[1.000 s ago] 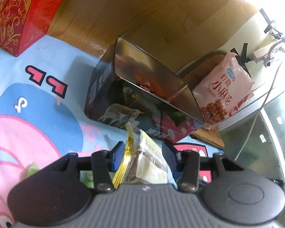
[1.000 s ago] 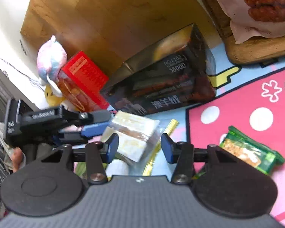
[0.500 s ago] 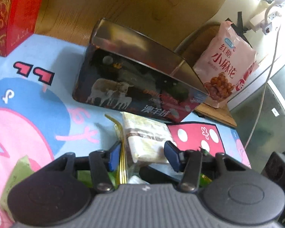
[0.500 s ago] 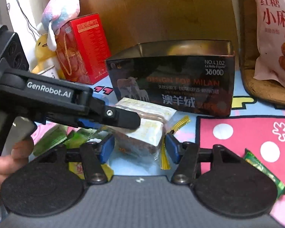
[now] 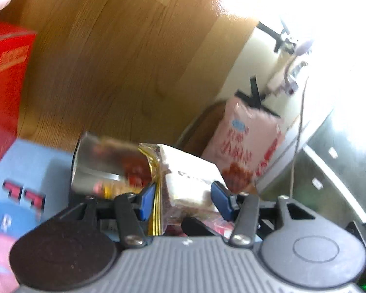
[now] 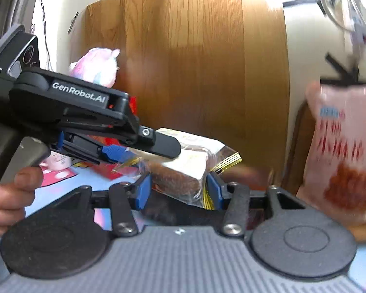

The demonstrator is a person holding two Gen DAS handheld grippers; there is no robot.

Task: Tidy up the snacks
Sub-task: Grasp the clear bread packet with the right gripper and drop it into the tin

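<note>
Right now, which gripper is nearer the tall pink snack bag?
Right. The right gripper, just tightened on the wrapped cake, has the bag beside it; the left gripper, just loosened, grips opposite.

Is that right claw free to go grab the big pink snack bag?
Probably not yet: the right claw is shut on the wrapped cake, shared with the left claw. The pink bag itself stands unobstructed.

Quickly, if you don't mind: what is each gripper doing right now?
Left gripper: closed on the wrapped cake.
Right gripper: closed on the same wrapped cake, at its other end.
</note>
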